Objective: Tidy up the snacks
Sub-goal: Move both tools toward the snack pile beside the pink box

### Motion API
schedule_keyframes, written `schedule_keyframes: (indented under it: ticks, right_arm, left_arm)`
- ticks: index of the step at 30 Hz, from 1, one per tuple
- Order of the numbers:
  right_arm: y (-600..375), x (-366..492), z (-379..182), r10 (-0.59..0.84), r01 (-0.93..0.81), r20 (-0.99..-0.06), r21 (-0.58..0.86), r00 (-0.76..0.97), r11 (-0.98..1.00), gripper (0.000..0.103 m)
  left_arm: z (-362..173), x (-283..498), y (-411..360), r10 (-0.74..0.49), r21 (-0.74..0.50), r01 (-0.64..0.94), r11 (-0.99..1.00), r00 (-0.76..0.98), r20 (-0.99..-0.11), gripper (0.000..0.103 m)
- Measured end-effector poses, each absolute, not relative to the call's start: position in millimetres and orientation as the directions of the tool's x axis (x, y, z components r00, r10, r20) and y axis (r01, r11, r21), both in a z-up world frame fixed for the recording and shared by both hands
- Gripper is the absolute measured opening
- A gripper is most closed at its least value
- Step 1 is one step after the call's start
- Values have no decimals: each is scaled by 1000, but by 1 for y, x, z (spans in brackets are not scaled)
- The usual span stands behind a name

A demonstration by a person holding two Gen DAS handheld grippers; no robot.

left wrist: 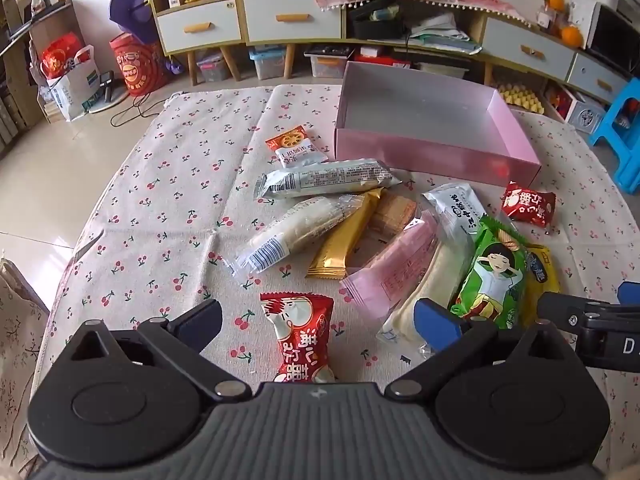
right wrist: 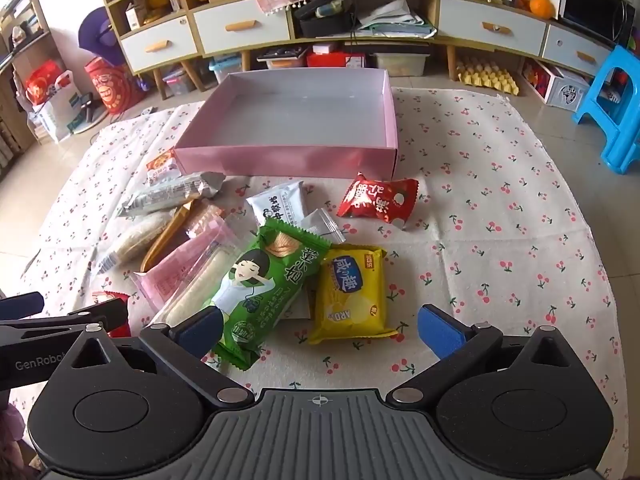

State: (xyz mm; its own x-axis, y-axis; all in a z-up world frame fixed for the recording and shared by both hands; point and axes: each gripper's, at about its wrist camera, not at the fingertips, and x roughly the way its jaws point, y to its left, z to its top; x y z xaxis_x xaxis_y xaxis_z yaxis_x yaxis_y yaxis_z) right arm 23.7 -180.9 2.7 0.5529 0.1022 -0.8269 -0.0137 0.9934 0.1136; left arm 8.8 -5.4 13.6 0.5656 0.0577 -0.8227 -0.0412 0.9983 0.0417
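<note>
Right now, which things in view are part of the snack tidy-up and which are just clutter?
Job:
pink box, nothing in it
green packet
yellow packet
red packet between the fingers of the open left gripper
open right gripper

Lying about:
blue stool
egg tray
oranges

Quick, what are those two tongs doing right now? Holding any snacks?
Left tongs: open, holding nothing, above a red snack packet.
Right tongs: open, holding nothing, near the green packet.
</note>
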Motion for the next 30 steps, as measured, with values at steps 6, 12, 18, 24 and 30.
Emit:
schedule_keyframes:
  ticks: [6,12,18,24,30]
  right_arm:
    - [-176,28,3,130,-40,-837,129,531,991,103]
    - [-178,24,8,109,-32,-824,109,556,994,103]
    - [-176,25,5,97,-37,-825,92,557,995,103]
    - [-172,26,8,98,-46,-825,87,557,995,103]
    - [-174,27,13,109,-41,-808,105,579,994,103]
  left_arm:
    - [14,18,3,64,23,-81,996,552,-831,102]
    - [22,17,8,72,16,-102,995,572,-817,102]
    - [19,17,7,59,13,-84,996,561,-826,102]
    - [20,18,9,51,9,-77,997,561,-826,102]
    - [23,17,6,47,13,-63,998,573,-818,102]
